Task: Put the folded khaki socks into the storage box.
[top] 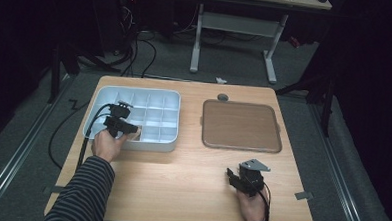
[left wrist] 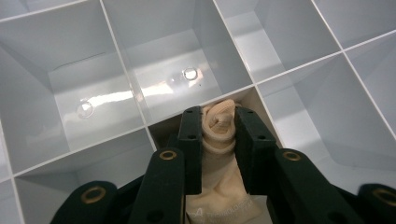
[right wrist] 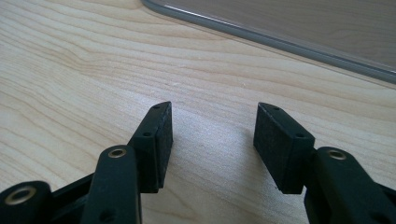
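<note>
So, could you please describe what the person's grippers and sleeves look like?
Both the left gripper and the right gripper are black, with flat rectangular jaws and brass-ringed holes. Black cables trail from each. The right carries a grey three-cornered plate. The sleeves are dark with thin pale stripes.

A person in striped sleeves works two handheld grippers at a wooden bench point(top: 181, 175). The left hand point(top: 107, 144) reaches forward, tilting the left gripper point(top: 125, 129) downward, its black fingers point(left wrist: 191, 140) pinched tight on a roll of beige cloth point(left wrist: 219, 140). The right hand point(top: 252, 205) rests near the bench's front edge, holding the right gripper point(top: 233, 178) low over the wood, its fingers point(right wrist: 154, 140) spread wide apart with nothing between them.
</note>
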A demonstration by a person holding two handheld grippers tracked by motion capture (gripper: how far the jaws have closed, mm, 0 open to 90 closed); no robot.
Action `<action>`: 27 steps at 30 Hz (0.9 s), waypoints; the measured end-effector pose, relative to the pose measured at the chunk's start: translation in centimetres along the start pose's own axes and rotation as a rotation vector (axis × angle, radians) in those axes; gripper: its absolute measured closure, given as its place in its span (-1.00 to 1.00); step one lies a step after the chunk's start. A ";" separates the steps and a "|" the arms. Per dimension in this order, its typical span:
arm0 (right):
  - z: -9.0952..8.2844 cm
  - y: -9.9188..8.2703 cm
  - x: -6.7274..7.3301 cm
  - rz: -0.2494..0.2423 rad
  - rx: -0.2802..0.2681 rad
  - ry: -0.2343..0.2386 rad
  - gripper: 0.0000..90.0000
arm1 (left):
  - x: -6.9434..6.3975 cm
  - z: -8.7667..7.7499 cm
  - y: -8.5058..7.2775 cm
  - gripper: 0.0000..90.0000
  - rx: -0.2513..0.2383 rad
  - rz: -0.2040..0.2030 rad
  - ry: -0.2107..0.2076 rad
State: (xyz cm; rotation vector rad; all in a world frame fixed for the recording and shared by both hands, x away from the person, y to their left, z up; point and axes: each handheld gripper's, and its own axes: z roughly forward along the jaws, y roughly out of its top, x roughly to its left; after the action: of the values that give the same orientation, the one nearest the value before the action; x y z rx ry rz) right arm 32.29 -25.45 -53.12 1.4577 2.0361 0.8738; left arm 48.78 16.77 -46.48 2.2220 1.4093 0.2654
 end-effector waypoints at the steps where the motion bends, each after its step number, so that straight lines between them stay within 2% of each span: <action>1: 0.0 0.0 0.0 0.000 0.000 0.000 0.05 | -0.1 0.3 -0.1 0.64 0.019 0.015 0.008; 3: 0.0 0.0 0.0 -0.001 0.000 0.001 0.04 | -0.3 0.5 -0.2 0.64 0.023 0.023 0.014; 7: 0.0 0.0 0.0 -0.001 0.000 0.002 0.04 | -0.1 0.7 -0.1 0.61 0.022 -0.001 0.005; 11: 0.0 0.0 0.0 -0.001 0.001 0.004 0.03 | -0.2 0.9 -0.2 0.39 0.033 0.016 -0.002; 14: 0.0 0.0 0.0 -0.001 0.001 0.004 0.03 | -0.6 0.8 -0.2 0.25 0.032 0.028 0.011; 18: 0.0 0.0 0.0 -0.003 0.000 0.006 0.02 | -0.6 0.4 -0.3 0.21 0.012 0.033 0.008; 21: 0.0 0.0 0.0 -0.003 0.000 0.007 0.01 | -0.5 -0.2 -0.3 0.04 -0.016 0.023 -0.006; 27: 0.0 0.0 0.0 -0.004 0.000 0.007 0.01 | -0.7 -0.9 -0.4 -0.08 -0.047 0.031 0.008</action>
State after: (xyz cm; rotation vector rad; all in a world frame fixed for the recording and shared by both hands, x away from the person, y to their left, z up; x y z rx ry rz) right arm 32.31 -25.45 -53.13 1.4521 2.0440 0.8783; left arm 47.83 16.58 -45.82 2.2089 1.3603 0.3153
